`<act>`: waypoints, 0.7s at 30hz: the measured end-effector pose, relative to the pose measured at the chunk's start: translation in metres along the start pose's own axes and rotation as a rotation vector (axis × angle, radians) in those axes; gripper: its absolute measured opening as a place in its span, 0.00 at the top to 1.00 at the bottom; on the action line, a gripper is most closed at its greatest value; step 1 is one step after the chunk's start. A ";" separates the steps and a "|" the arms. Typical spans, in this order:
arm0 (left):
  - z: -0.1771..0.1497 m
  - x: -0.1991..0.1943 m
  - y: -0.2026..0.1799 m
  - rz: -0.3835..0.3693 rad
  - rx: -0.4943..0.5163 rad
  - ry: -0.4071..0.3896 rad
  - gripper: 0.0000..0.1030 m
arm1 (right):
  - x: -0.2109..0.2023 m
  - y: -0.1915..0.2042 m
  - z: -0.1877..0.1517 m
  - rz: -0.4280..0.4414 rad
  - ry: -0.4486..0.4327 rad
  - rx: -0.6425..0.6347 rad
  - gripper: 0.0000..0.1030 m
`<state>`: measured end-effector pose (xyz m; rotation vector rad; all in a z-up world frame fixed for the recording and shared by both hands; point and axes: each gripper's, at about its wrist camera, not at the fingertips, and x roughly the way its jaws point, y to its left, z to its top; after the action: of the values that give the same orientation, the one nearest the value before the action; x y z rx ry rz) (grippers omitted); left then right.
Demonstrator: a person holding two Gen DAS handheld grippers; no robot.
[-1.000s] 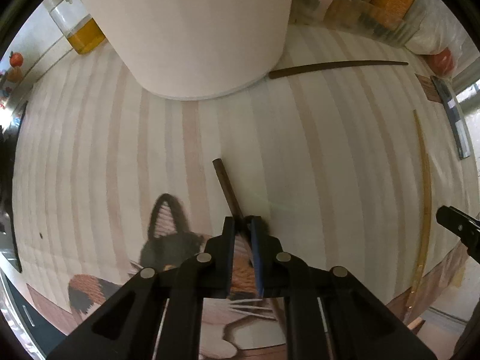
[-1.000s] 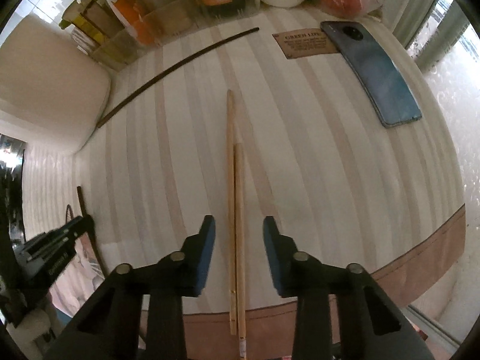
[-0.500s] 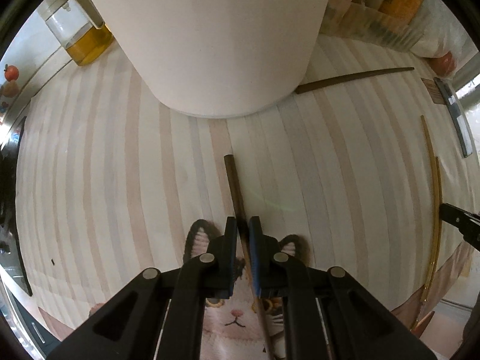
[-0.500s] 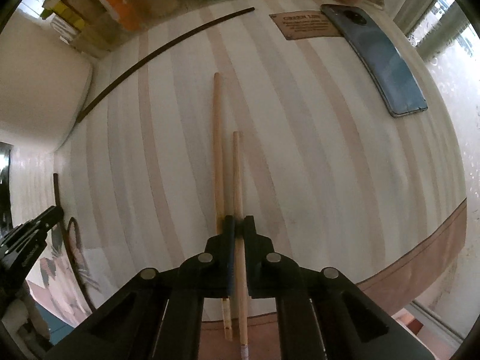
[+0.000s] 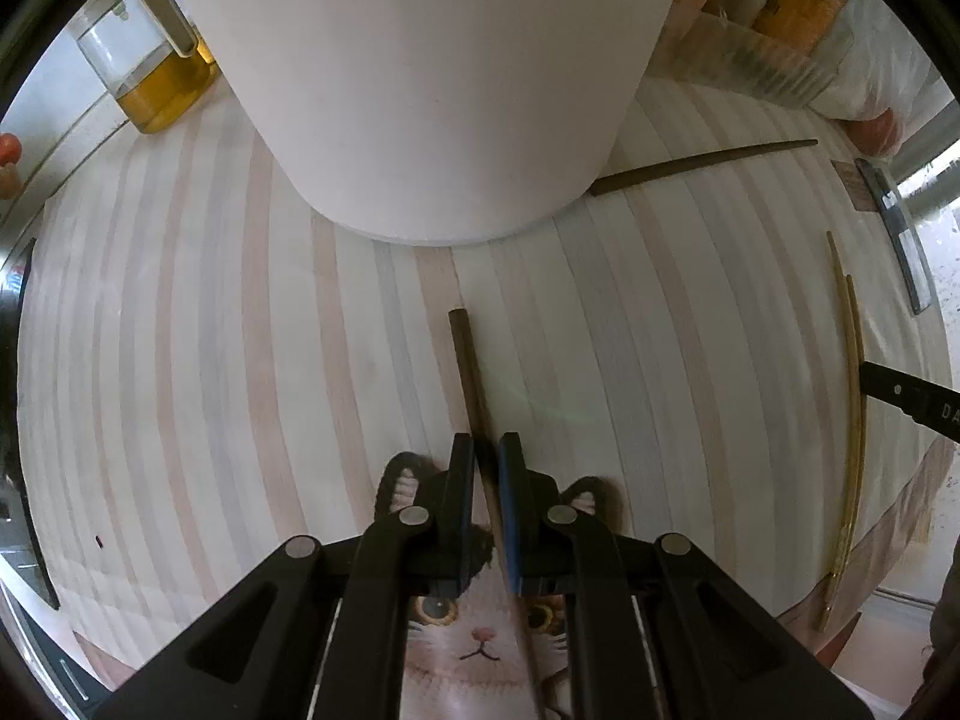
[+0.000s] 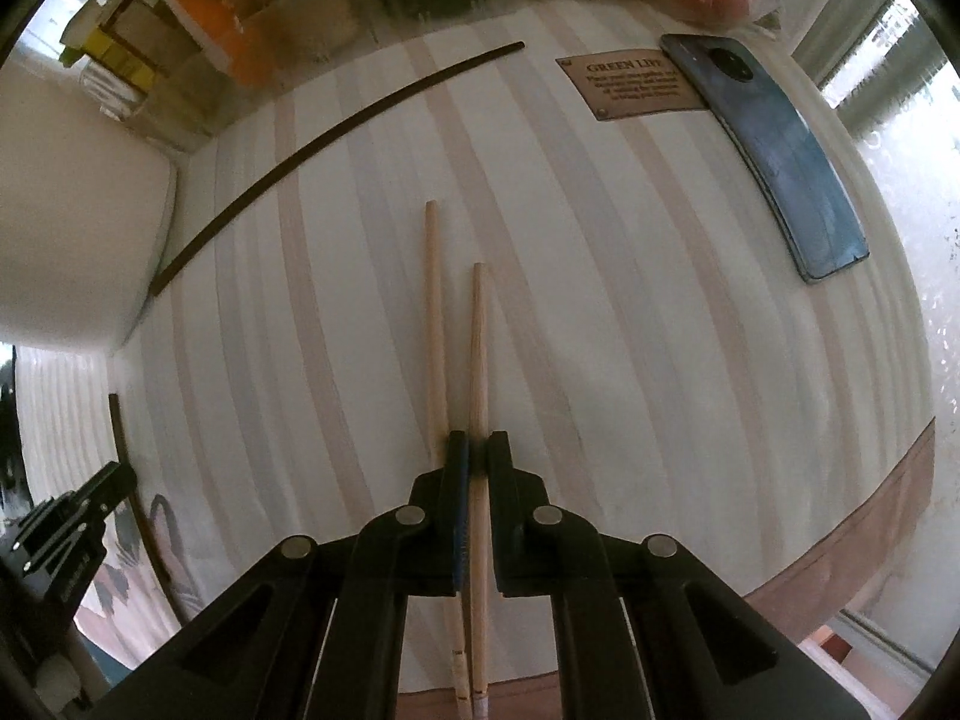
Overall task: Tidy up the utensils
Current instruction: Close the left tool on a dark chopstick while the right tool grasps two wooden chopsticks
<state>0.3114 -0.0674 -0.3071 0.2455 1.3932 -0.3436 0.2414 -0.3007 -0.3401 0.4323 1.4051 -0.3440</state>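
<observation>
My left gripper (image 5: 485, 450) points down, shut on a dark brown chopstick (image 5: 465, 360) that runs between its fingers above the cat-print mat (image 5: 480, 648). A second dark chopstick (image 5: 702, 165) lies flat by the base of the white container (image 5: 420, 90). In the right wrist view my right gripper (image 6: 478, 444) is shut on one pale wooden chopstick (image 6: 478, 348). Its twin (image 6: 433, 300) lies beside it and passes under the left finger. The left gripper (image 6: 72, 534) shows at the lower left there.
A striped cloth (image 6: 600, 330) covers the table. A blue phone (image 6: 780, 162) and a brown label plaque (image 6: 630, 87) lie at the far right. An oil jar (image 5: 150, 78) stands left of the container; boxes and bags (image 6: 240, 30) line the back. The table edge (image 6: 870, 528) curves near right.
The right gripper's jaws went from open astride the pale pair to shut on one chopstick, which now angles across its twin. The left gripper carried the dark chopstick closer to the white container.
</observation>
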 end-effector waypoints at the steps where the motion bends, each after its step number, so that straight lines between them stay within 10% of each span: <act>1: 0.002 0.000 0.001 0.000 0.003 -0.002 0.94 | 0.000 0.000 0.001 0.001 0.001 0.003 0.94; 21: -0.010 -0.014 0.044 0.030 -0.093 -0.013 0.96 | -0.021 0.002 0.005 0.102 -0.066 0.017 0.94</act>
<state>0.3167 -0.0211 -0.2961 0.1869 1.3879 -0.2548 0.2434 -0.3019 -0.3184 0.5006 1.3118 -0.2845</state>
